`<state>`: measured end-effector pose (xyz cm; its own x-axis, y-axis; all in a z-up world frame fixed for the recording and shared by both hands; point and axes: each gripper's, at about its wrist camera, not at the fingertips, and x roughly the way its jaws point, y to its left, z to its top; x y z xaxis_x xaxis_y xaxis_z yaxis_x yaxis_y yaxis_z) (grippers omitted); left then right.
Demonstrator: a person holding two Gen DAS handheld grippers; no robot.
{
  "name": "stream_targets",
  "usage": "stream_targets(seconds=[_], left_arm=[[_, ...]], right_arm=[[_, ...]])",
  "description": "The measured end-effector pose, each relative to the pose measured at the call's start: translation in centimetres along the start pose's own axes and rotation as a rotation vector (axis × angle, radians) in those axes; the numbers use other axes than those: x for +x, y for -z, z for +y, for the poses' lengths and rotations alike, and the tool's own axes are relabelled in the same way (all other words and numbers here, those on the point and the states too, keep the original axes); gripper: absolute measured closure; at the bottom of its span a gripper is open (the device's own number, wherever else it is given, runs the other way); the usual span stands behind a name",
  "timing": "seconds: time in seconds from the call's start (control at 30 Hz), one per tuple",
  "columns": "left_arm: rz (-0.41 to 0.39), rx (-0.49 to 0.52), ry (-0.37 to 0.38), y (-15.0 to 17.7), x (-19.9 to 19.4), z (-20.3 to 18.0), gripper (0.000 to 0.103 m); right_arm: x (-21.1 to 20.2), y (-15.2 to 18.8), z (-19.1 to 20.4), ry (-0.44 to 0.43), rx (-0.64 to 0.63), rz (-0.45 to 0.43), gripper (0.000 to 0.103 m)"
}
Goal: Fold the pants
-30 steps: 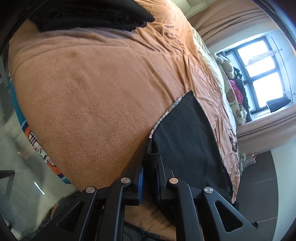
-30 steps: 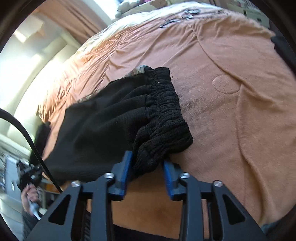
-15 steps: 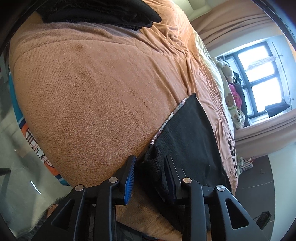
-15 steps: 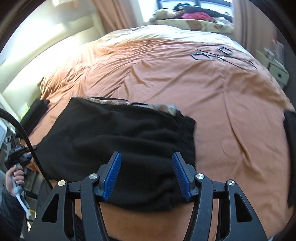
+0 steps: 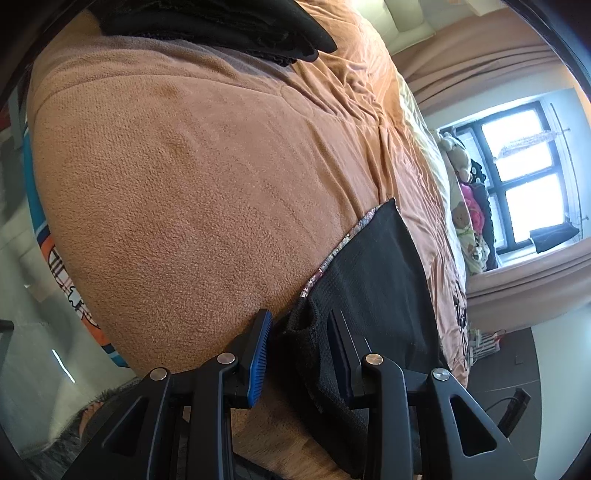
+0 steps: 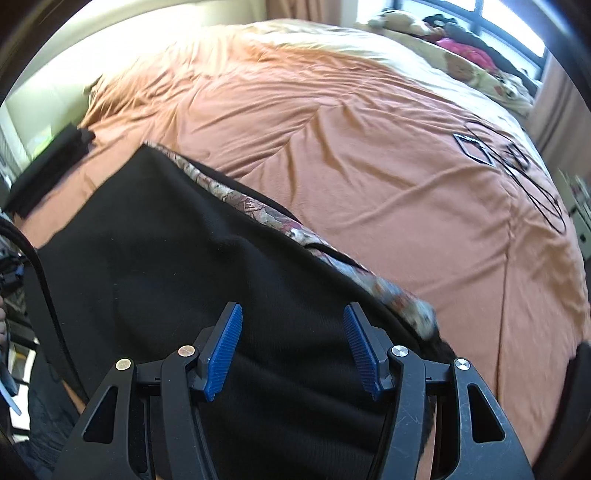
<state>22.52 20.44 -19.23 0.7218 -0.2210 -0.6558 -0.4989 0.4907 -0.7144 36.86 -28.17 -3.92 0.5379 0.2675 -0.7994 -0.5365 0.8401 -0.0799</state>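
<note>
Pants [image 6: 155, 280] lie on the bed [image 6: 369, 155], spread flat as a dark rectangle over the orange blanket; in the right wrist view they fill the lower left and centre of the frame, in the left wrist view they run from bottom centre toward the right. Black knit fabric, ribbed waistband end near the left tool; a strip of floral patterned lining [image 6: 332, 258] shows along the far edge, so layers appear stacked one on the other. Judgement: at least one fold looks done (legs laid together), with the shortening fold(s) along the length still to do. Left tool [image 5: 301, 347]: jaws parted to a middling gap, bunched waistband corner sitting between them, pads not visibly pinching it, so released or about to grasp. Right tool [image 6: 293, 350]: jaws wide apart, nothing between them, hovering above the black cloth; contact not discernible. Another dark folded garment [image 5: 229, 26] sits at the upper left of the left wrist frame, well apart from the pants. Plush toys [image 5: 461, 162] by the window, far right.
</note>
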Motion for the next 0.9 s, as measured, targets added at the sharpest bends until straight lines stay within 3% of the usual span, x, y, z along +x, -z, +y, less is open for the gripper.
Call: stream_targets(seconds=[0.37,0.4,0.47,0.5,0.63,0.9], left_arm=[[0.006,-0.007,-0.027,-0.2,0.3,-0.4,0.07],[0.009,-0.01,-0.03,-0.2,0.3,-0.5,0.07],[0.016,-0.012,-0.036,-0.2,0.3,-0.6,0.07],[0.02,-0.012,-0.039,-0.1,0.4,-0.7,0.07],[0.046,-0.004,-0.042,0.2,0.4,-0.9,0.07],[0.059,-0.027,-0.018,0.8,0.8,-0.6,0.068]], right_arm=[[7.2,-4.2,1.2,0.095,-0.181,0.082,0.048],[7.5,-4.4,1.2,0.093,-0.19,0.085,0.051],[8.5,-4.8,0.9,0.103,-0.196,0.099,0.074],[8.8,-5.1,0.5,0.104,-0.184,0.098,0.077],[10.2,-6.0,-0.8,0.092,-0.127,0.098,0.084],[11.5,-6.8,-1.5,0.125,-0.045,0.119,0.084]])
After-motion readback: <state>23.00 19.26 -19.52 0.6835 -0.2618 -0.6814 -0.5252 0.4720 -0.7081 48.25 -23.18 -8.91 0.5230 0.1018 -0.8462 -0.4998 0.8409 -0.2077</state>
